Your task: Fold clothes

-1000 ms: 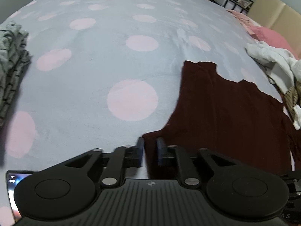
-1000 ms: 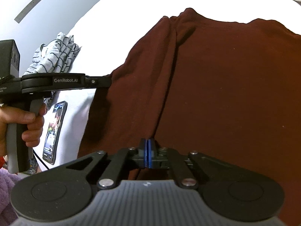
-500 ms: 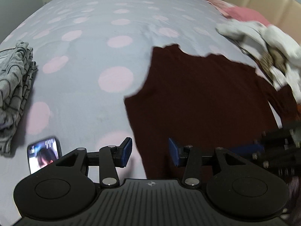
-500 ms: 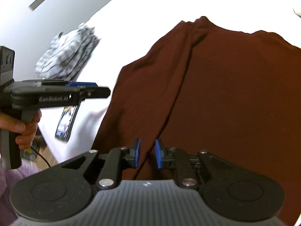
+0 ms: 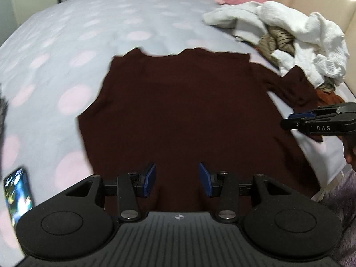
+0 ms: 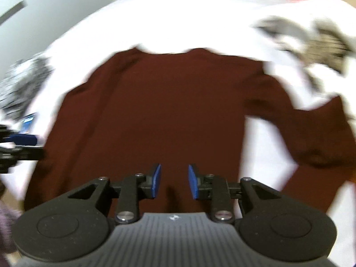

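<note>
Maroon sweater [image 5: 182, 111] lies flat on the dotted bedspread [image 5: 73, 40] ahead of both jaws; left gripper [image 5: 177, 183] open and empty, right gripper [image 6: 174, 182] just opening, empty; soft, limp knit, best pinched at hem or sleeve cuff.

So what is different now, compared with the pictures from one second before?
Both grippers let go: the right gripper, shut on the maroon shirt before, has just been opening; the left gripper too. Both pulled back, nothing between them. The shirt stays flat on the dotted bedspread.
</note>
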